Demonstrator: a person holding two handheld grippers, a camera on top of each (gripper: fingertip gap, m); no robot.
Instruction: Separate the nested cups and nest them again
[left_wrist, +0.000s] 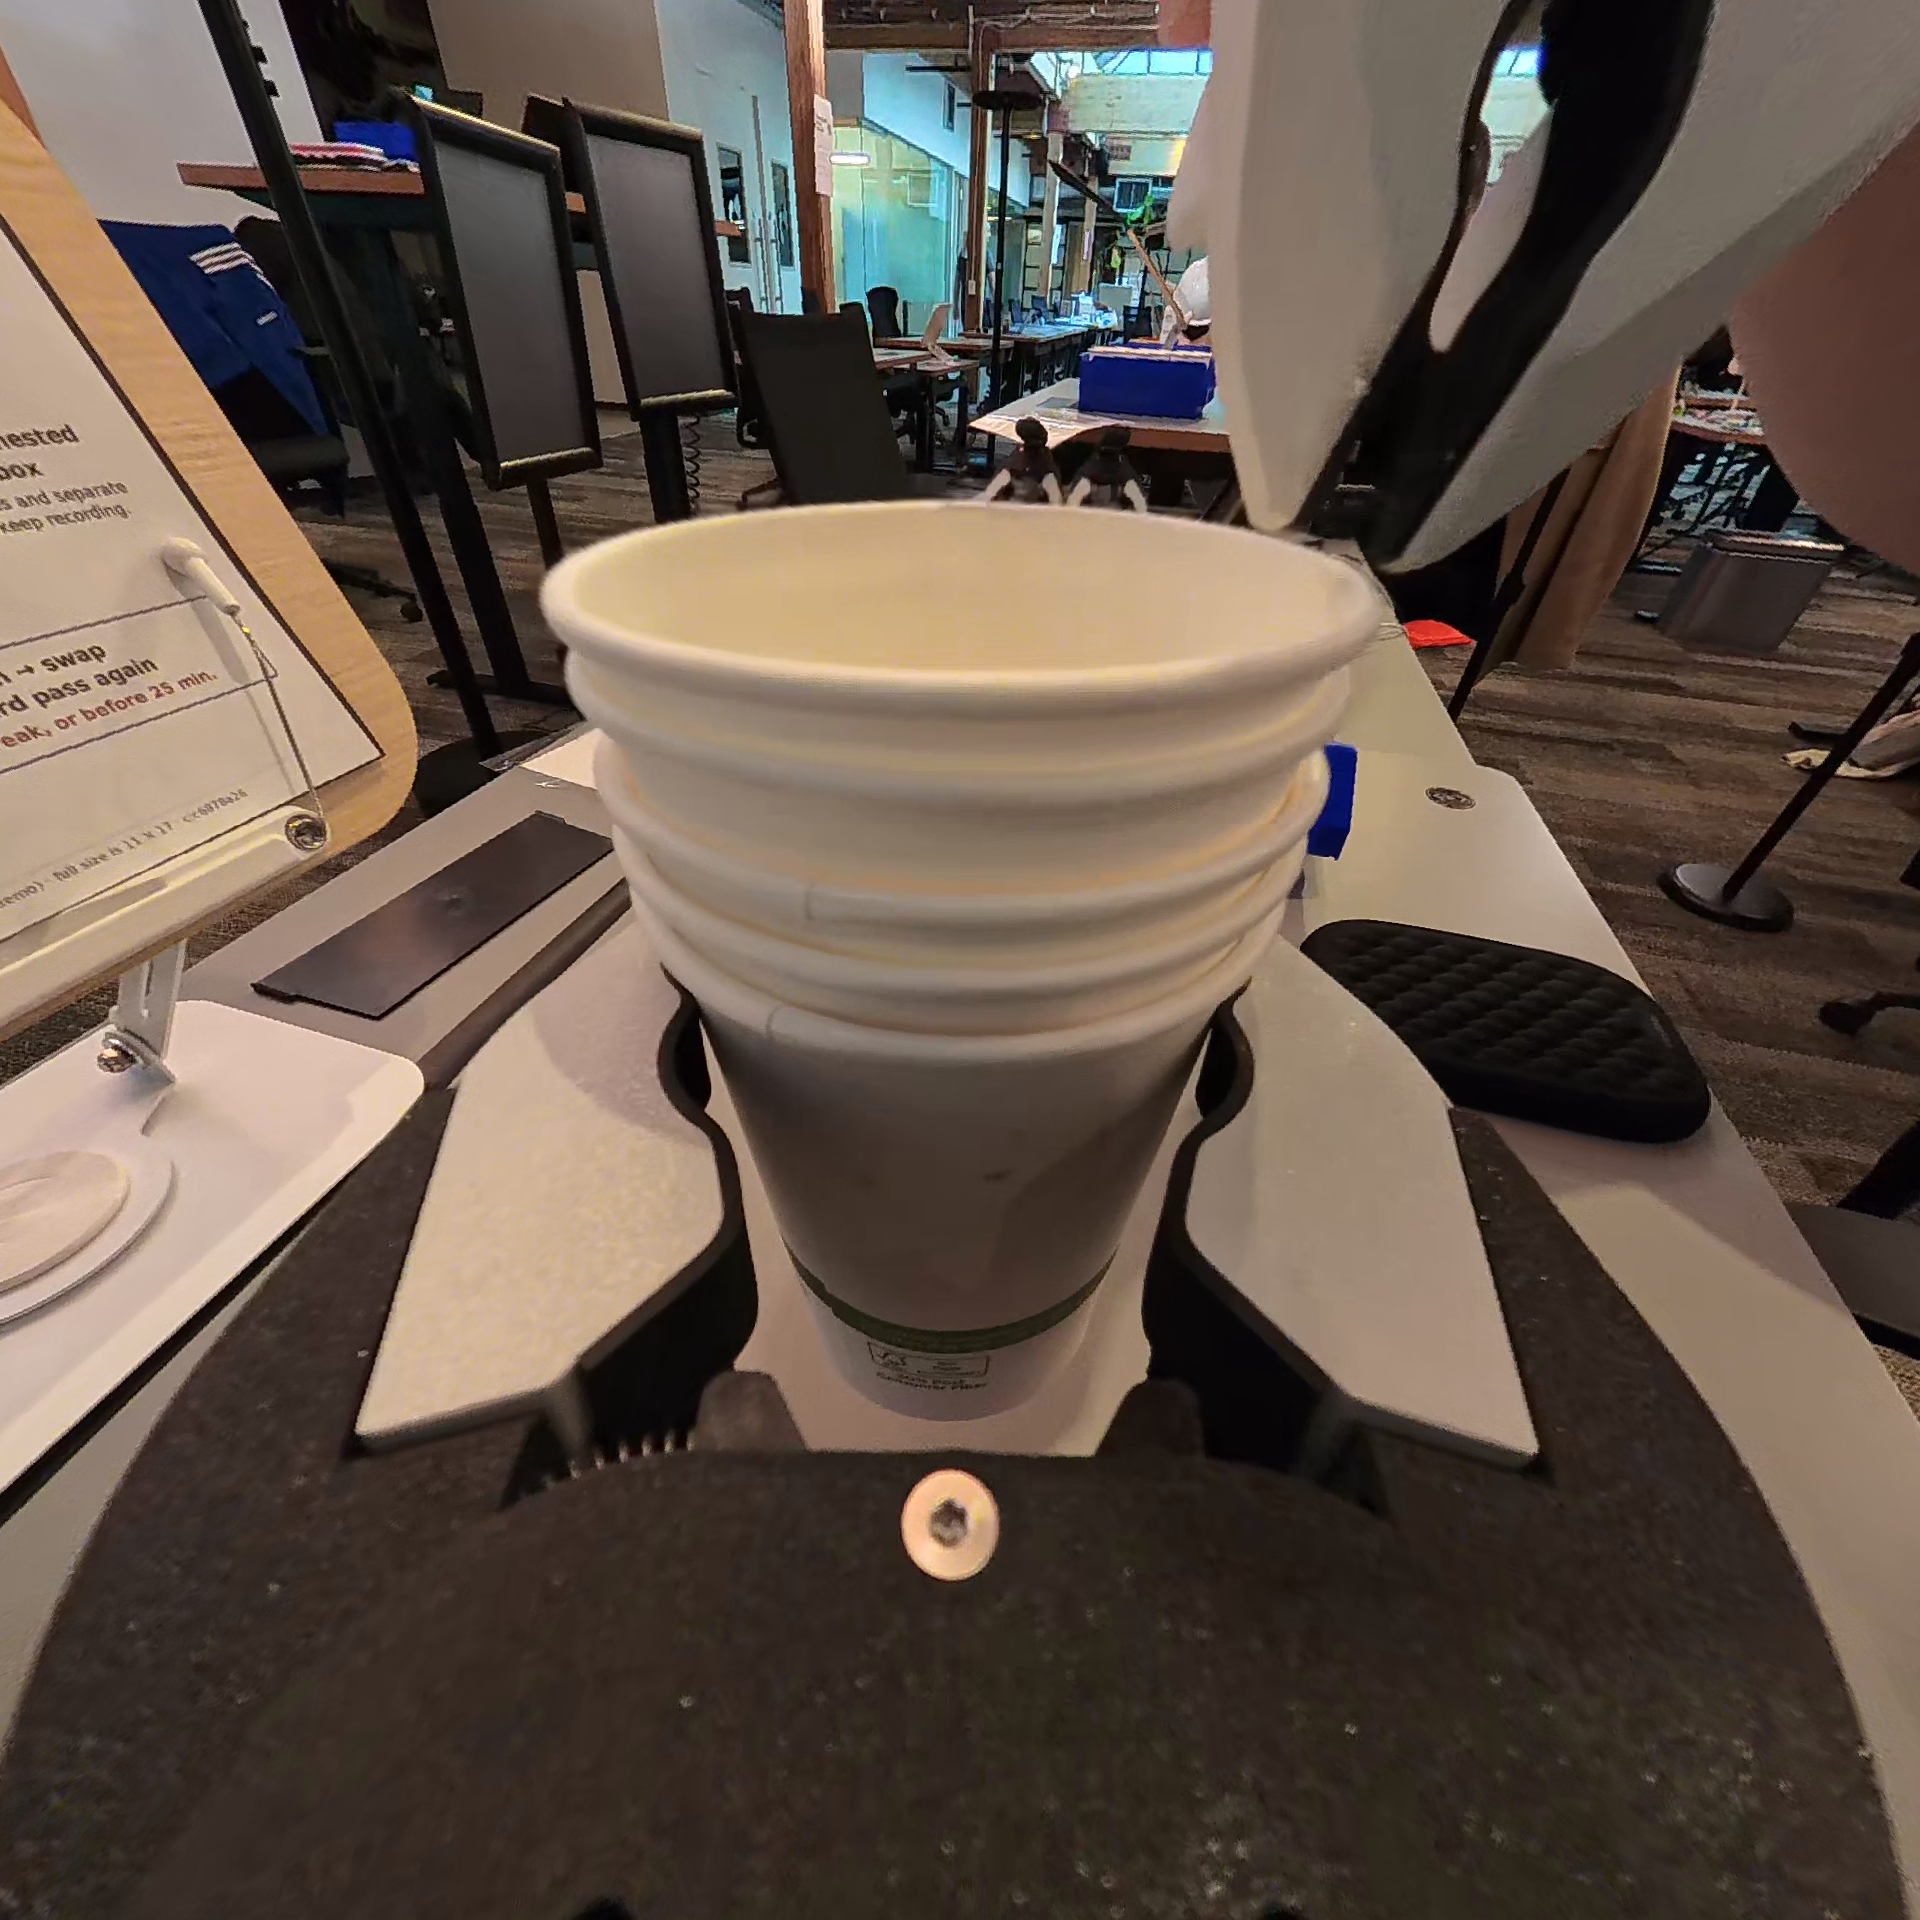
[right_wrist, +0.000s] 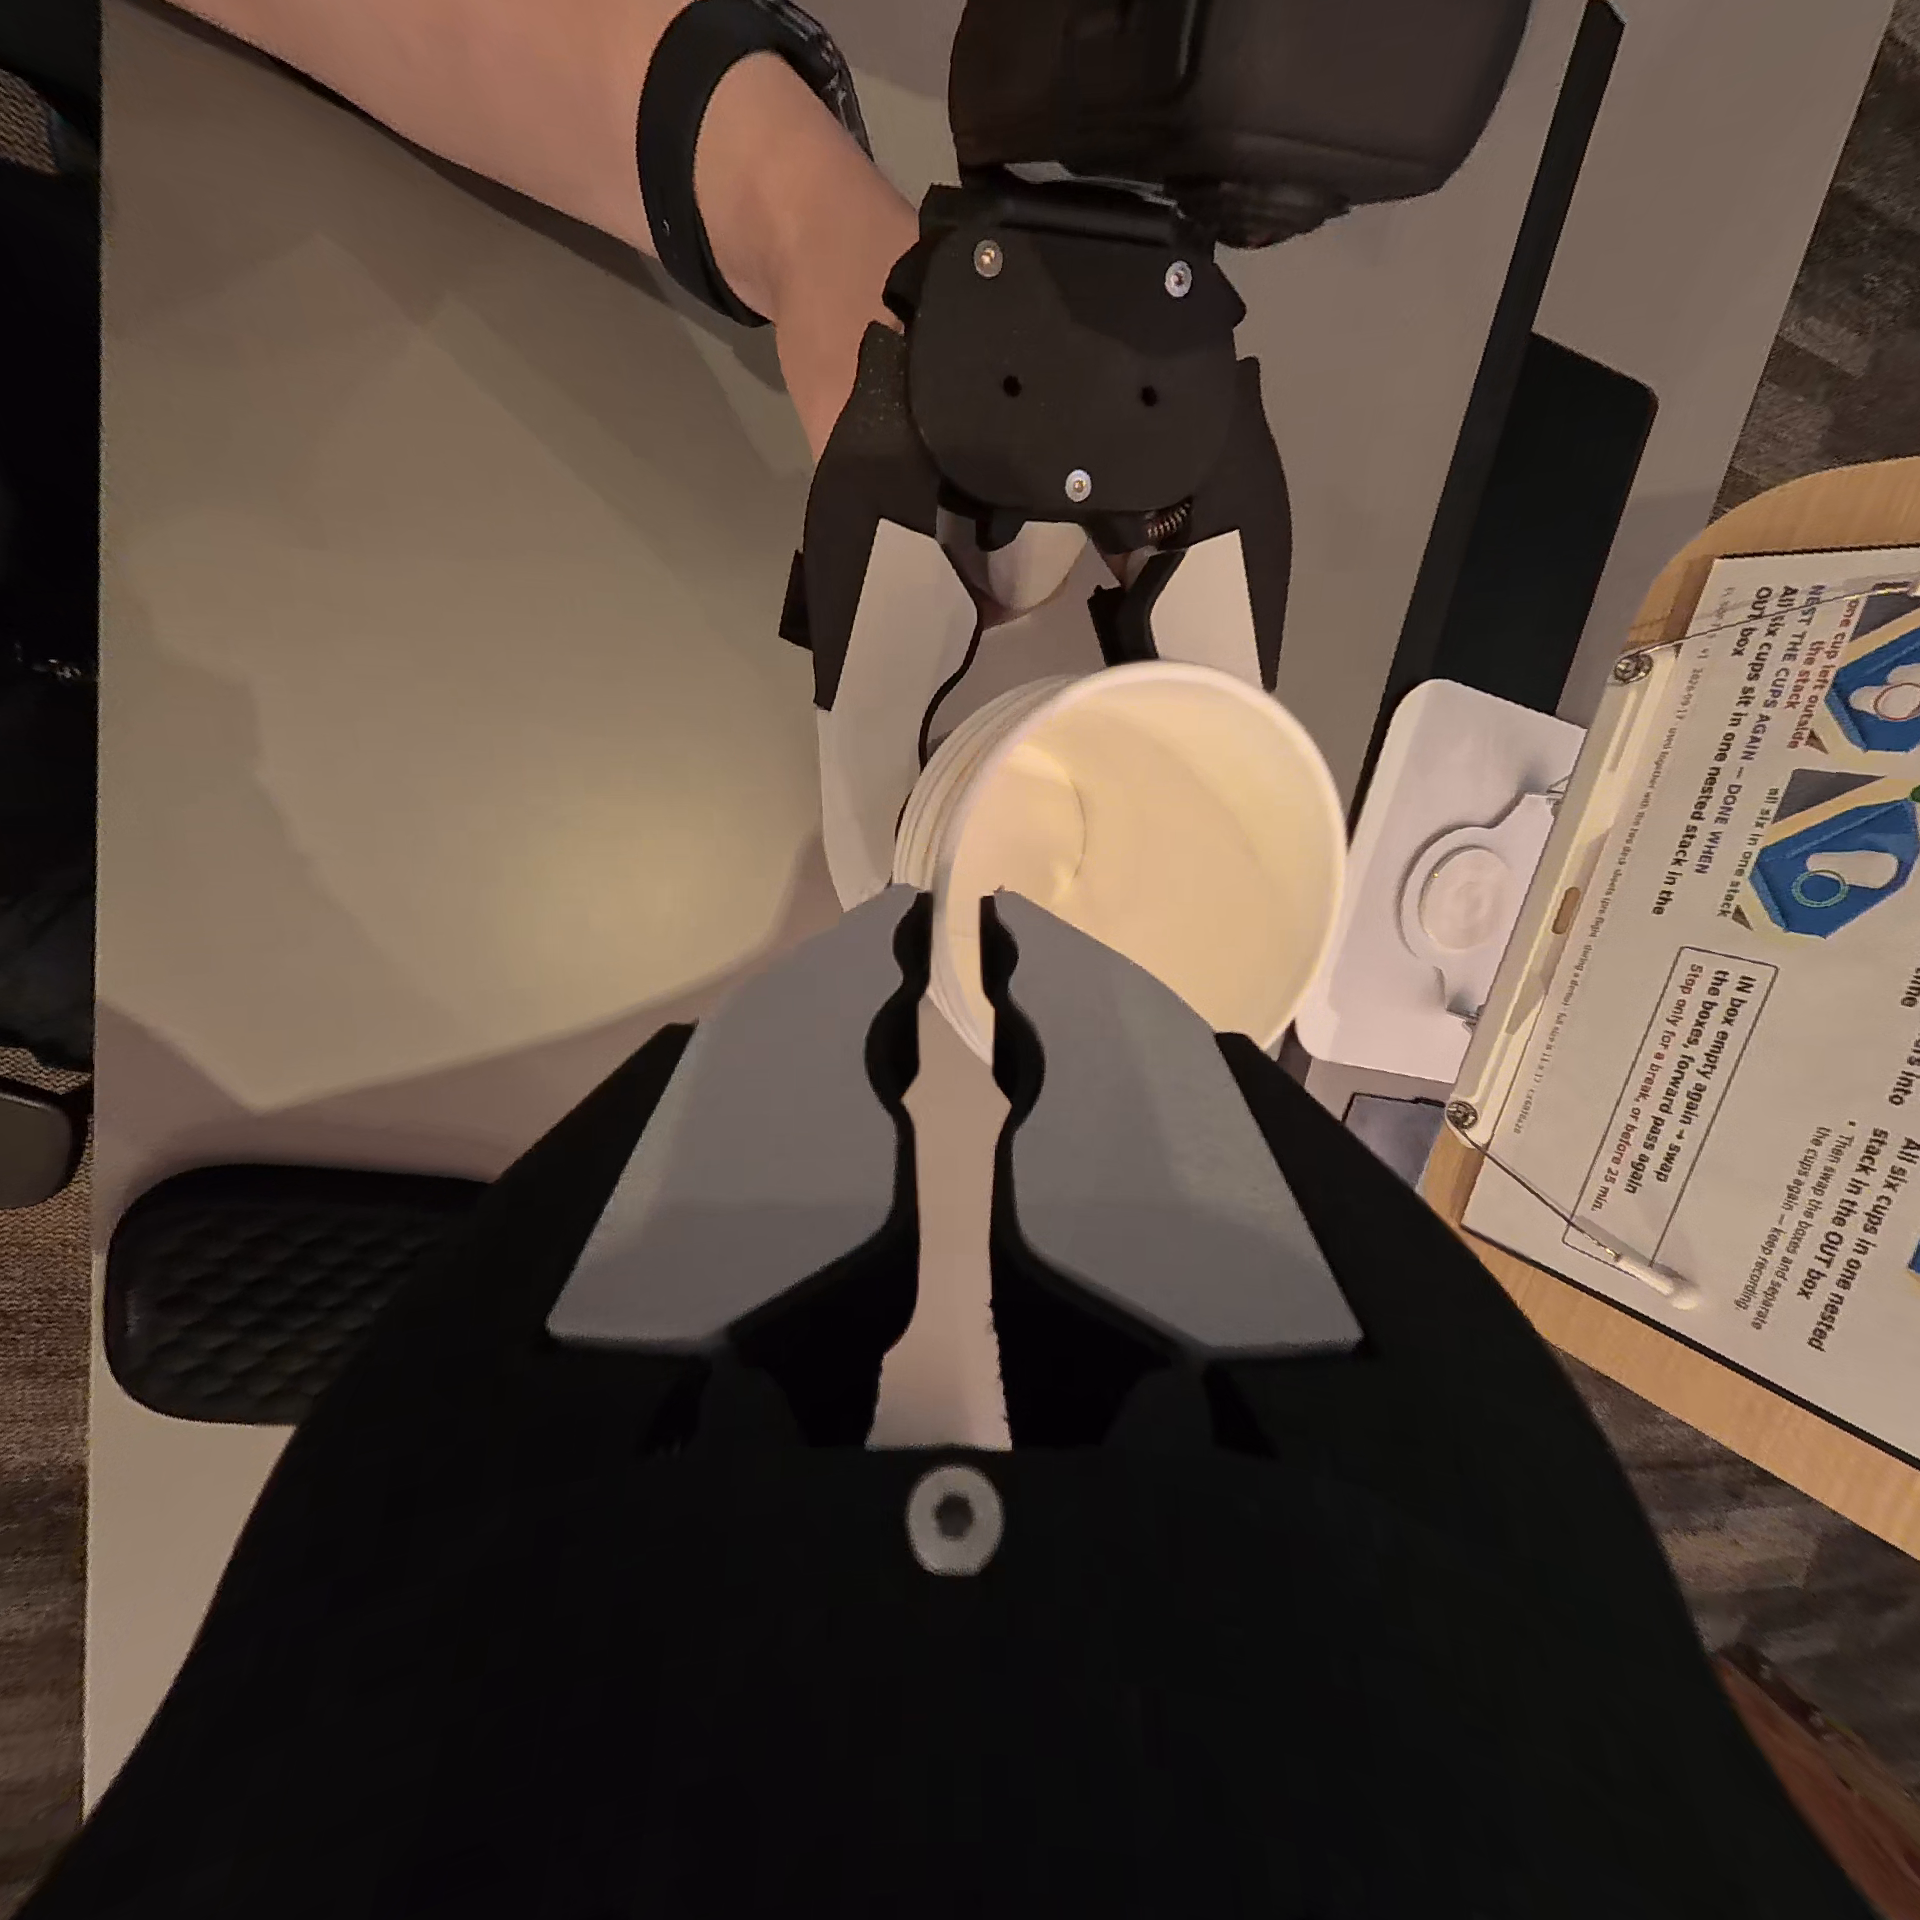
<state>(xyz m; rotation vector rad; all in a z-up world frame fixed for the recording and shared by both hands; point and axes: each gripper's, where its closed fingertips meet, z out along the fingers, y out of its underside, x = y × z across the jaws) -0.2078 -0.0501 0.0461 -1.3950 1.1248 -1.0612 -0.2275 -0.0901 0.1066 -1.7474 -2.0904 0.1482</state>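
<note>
A stack of several nested white paper cups stands upright in my left gripper, which is shut on the lowest cup's wall. In the right wrist view I look down into the top cup, with the left gripper beyond it. My right gripper comes down from above. One finger is outside the top cup's rim and one inside, closed on the near wall. In the left wrist view the right gripper meets the rim at the stack's far right.
A wooden board with an instruction sheet stands on a white base plate. A black wrist pad lies on the grey table. A blue piece sits behind the stack. A hand with a black wristband holds the left gripper.
</note>
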